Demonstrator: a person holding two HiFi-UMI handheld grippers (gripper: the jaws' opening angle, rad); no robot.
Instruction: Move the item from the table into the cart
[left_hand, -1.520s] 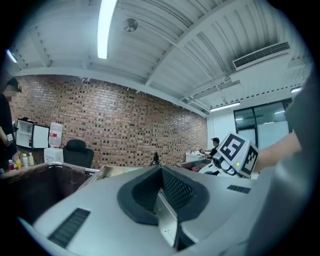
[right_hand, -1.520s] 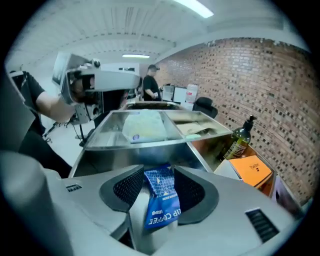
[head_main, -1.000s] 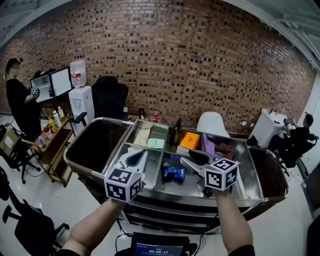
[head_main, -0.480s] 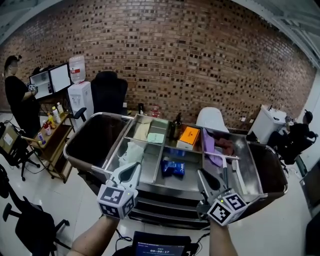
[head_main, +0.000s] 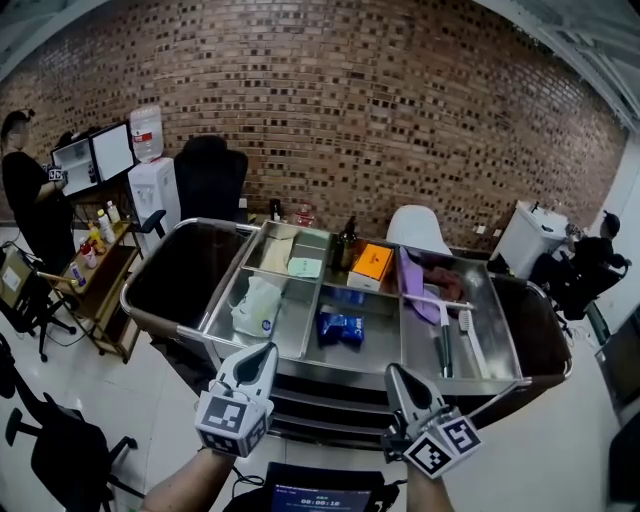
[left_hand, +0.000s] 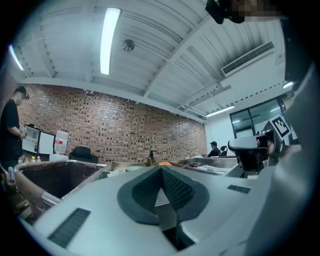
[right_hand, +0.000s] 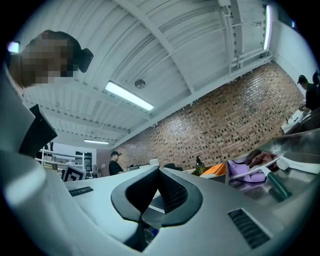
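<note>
My left tool (head_main: 260, 352) and right tool (head_main: 396, 371) are shut and empty, the right just closed; a careless swing could clip the cart (head_main: 165, 322) rim.

No word is reading clearly. At the near edge, a dark screen (head_main: 318, 494) is showing a row of pale digits like a timer, too small to make out. The left gripper (head_main: 262, 352) and right gripper (head_main: 394, 372) are each carrying black-and-white square markers, patterns without letters. Far left, a water jug (head_main: 146, 135) is wearing a red label, illegible.
</note>
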